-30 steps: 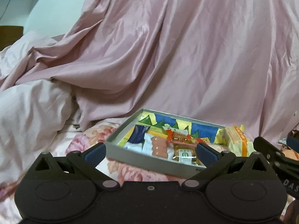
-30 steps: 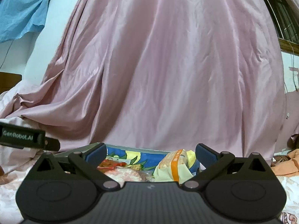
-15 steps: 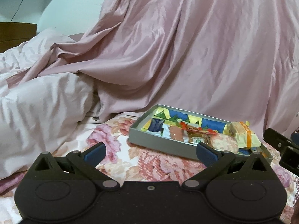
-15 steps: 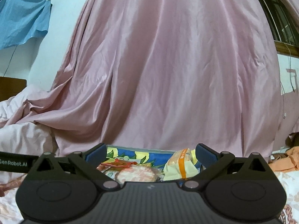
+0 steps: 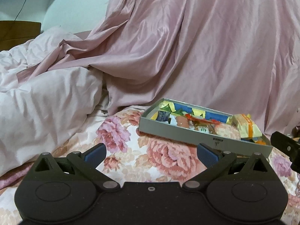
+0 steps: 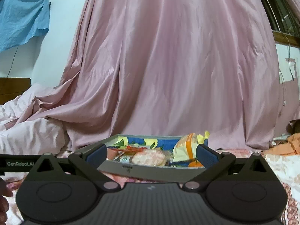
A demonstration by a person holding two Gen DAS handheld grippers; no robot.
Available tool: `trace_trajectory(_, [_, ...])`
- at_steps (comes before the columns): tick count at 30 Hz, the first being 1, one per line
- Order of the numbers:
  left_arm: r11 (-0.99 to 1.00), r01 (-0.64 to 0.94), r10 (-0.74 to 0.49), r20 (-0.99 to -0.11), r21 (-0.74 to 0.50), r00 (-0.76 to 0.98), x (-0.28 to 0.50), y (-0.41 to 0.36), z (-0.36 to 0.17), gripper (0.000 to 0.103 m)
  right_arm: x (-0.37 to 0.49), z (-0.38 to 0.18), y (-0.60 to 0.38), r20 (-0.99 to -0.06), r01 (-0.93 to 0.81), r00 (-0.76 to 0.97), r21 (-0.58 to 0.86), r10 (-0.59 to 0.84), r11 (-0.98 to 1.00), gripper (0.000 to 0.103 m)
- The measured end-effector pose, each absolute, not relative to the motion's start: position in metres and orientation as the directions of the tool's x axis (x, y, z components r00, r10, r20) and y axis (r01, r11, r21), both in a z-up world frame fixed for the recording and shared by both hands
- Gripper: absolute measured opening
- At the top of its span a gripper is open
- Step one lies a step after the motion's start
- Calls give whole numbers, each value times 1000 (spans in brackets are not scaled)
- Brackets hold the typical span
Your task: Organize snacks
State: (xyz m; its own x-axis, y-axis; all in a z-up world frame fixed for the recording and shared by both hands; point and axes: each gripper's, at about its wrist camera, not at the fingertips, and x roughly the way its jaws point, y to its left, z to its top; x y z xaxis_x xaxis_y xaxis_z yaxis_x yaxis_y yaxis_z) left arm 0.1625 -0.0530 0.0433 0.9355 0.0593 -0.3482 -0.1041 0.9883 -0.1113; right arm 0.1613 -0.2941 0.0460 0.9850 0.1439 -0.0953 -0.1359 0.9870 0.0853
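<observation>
A shallow grey box (image 5: 187,136) with several wrapped snacks lies on the flowered bedsheet (image 5: 131,159); it also shows in the right wrist view (image 6: 150,172). A yellow-and-orange packet (image 5: 245,126) leans at its right end, also seen in the right wrist view (image 6: 187,146). A round pink snack (image 6: 150,156) lies near the front wall. My left gripper (image 5: 151,152) is open and empty, short of the box and to its left. My right gripper (image 6: 151,154) is open and empty, just in front of the box.
A pink satin drape (image 5: 187,46) rises right behind the box. A white duvet (image 5: 37,97) is piled at the left. Orange cloth (image 6: 285,146) lies at the right. A wooden headboard (image 5: 16,30) stands far left.
Both grippers have drawn back from the box; the left one has also swung left, so the box now sits farther away and to its right. Both stay open.
</observation>
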Motion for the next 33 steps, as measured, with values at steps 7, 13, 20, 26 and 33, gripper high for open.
trace_trajectory(7, [992,-93,58,-348,-85,936,140,-53,42,102,143,44,-290,-118,-136,982,90,147,987,103])
trace_trajectory(13, [993,-77,42,-342,-90,939,125,-52,40,102,128,43,-285,-132,-140,980,93,152,986,103])
trace_trajectory(20, [992,-66,24,-351,-108,936,109,-46,33,102,113,41,-283,-143,-119,981,96,132,988,103])
trace_trajectory(26, [994,-57,16,-373,-98,928,98,-37,25,102,100,35,-278,-166,-82,982,85,95,993,103])
trace_trajectory(33, [987,-75,15,-390,-140,921,91,-17,15,102,90,24,-267,-229,-19,973,84,38,996,103])
